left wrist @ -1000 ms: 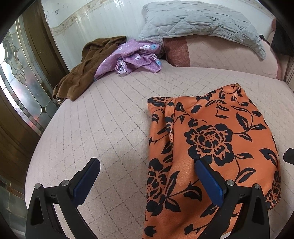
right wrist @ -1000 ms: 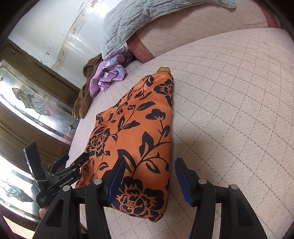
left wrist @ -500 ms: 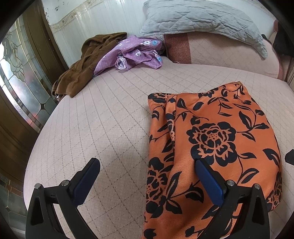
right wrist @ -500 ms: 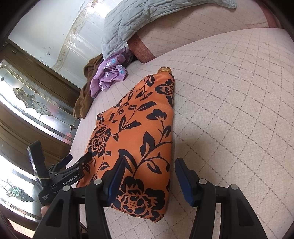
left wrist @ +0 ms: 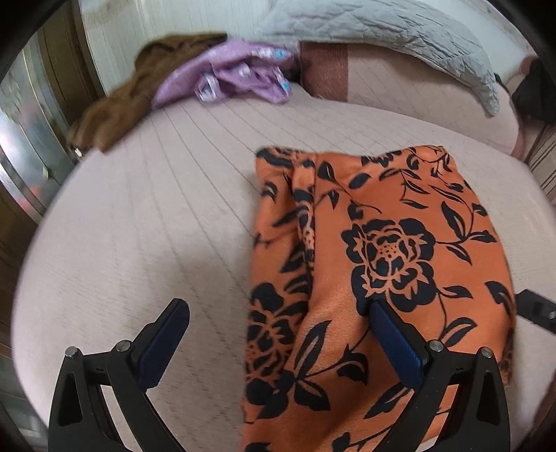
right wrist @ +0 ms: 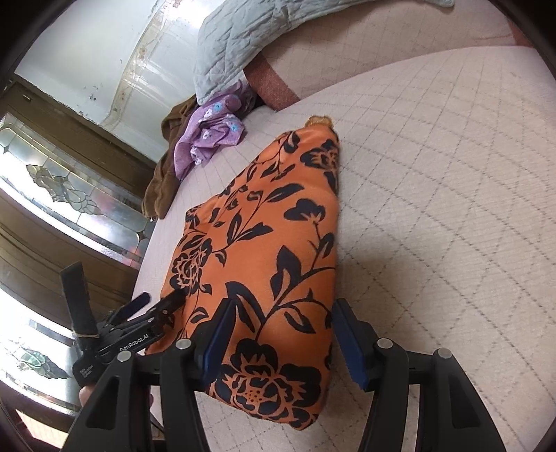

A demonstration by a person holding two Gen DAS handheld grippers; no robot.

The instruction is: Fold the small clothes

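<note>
An orange garment with black flowers (left wrist: 382, 264) lies folded on the pale quilted bed (left wrist: 156, 226); it also shows in the right wrist view (right wrist: 271, 250). My left gripper (left wrist: 278, 333) is open, its jaws straddling the garment's near left edge, holding nothing. It also shows in the right wrist view (right wrist: 158, 302) at the garment's left side. My right gripper (right wrist: 283, 333) is open, its jaws either side of the garment's near right corner, holding nothing. A bit of it shows at the right in the left wrist view (left wrist: 537, 311).
A purple flowered garment (left wrist: 236, 80) and a brown one (left wrist: 132, 94) lie heaped at the bed's far left. A grey quilted pillow (left wrist: 382, 31) rests on the padded headboard. A wooden door with leaded glass (right wrist: 69, 194) stands left of the bed.
My left gripper has moved forward and its view has tipped down a little, now blurred. My right gripper has barely moved. The garment lies as before.
</note>
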